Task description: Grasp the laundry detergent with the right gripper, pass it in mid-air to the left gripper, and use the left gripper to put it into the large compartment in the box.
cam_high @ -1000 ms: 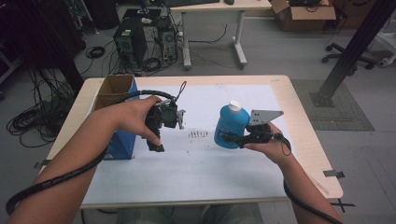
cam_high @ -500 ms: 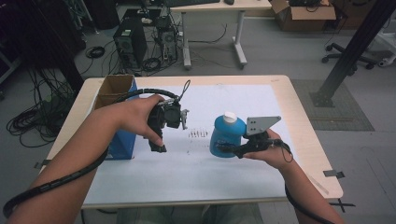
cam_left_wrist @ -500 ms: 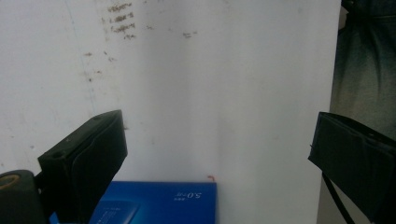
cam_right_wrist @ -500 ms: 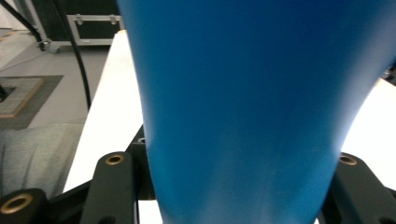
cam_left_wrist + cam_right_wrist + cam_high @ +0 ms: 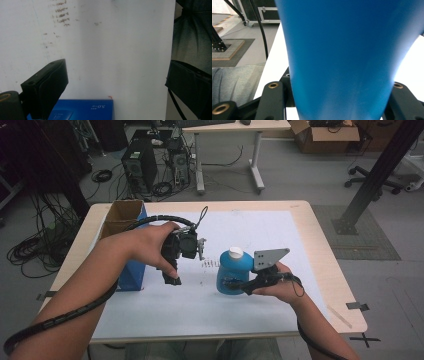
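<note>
The left gripper [image 5: 117,82] looks down on a white table sheet [image 5: 112,45], its 2 black jaws standing wide apart with nothing between them: 1 rises at the lower left, the other at the right edge. Small dark smudges [image 5: 60,15] mark the sheet near the top left. A blue box [image 5: 82,110] with pale printing lies at the bottom edge, just beside the left jaw. Past the sheet's right border sits grey-green fabric [image 5: 192,32], blurred and hard to identify.
</note>
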`<state>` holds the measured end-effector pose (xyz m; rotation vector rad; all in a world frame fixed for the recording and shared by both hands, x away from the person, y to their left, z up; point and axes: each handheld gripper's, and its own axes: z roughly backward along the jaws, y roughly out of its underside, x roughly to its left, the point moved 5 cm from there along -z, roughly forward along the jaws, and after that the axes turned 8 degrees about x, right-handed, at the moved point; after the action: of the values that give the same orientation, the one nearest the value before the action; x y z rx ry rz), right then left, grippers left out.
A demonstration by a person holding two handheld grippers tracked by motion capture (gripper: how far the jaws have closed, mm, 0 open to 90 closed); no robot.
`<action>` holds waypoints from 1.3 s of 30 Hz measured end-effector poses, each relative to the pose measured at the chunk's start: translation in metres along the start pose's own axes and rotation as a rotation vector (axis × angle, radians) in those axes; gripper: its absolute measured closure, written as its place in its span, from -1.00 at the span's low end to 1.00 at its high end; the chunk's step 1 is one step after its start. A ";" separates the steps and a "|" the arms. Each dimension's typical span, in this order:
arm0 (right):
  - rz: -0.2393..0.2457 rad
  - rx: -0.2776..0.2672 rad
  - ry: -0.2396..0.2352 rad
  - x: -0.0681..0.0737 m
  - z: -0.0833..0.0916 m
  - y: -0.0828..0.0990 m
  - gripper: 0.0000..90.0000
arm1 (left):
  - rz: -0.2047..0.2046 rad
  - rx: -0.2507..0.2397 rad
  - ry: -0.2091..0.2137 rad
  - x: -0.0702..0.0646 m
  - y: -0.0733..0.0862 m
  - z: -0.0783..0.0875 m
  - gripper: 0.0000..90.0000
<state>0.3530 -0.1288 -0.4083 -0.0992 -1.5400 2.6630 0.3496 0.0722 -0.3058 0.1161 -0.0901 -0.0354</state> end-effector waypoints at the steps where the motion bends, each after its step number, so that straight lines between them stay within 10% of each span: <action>1: 0.002 0.003 -0.004 0.000 -0.001 0.000 -0.01 | -0.002 0.003 0.001 0.000 -0.001 0.001 -0.90; 39: 0.043 0.013 -0.095 0.008 -0.070 -0.021 -0.01 | 0.006 0.005 -0.001 -0.005 -0.018 0.006 -0.91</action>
<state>0.3516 -0.0576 -0.4248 -0.0054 -1.5641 2.7485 0.3437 0.0543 -0.3028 0.1207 -0.0916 -0.0295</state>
